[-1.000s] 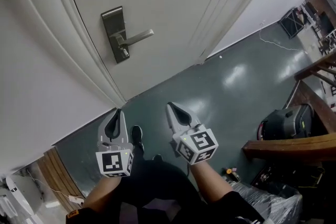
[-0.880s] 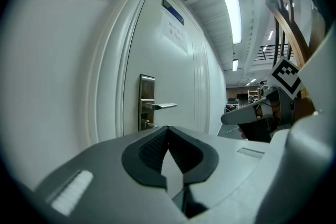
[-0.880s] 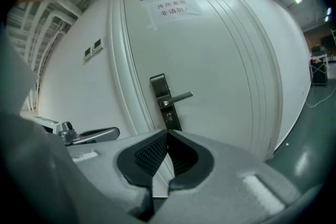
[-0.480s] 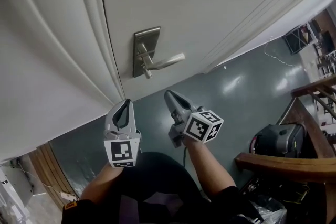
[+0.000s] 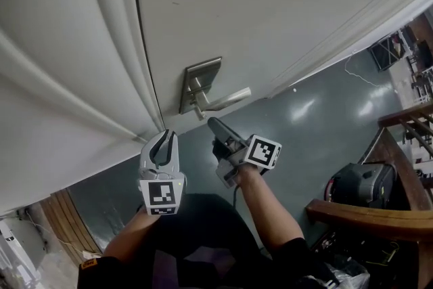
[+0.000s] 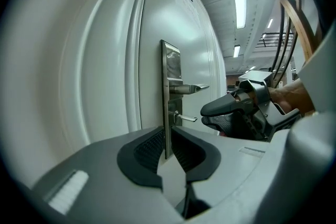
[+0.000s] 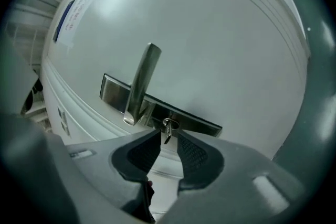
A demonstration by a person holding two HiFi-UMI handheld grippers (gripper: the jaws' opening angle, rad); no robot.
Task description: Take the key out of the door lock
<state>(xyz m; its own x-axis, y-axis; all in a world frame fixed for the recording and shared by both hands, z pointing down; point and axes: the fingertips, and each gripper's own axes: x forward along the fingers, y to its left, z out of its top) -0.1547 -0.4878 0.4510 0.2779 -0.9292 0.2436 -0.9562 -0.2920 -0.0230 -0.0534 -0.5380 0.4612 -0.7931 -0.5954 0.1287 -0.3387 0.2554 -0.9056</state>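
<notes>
My right gripper [image 7: 168, 140], jaws just opened and empty, faces the key [image 7: 167, 126] sticking from the lock plate [image 7: 197, 121] beside the lever [image 7: 143, 81]. I should advance squarely, pinch its head, pull straight out.

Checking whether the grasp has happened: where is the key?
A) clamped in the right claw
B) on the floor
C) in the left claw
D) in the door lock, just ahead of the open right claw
D: the key sits in the lock, untouched, just ahead of the right claw, whose jaws have just been opening, nothing between them.
</notes>
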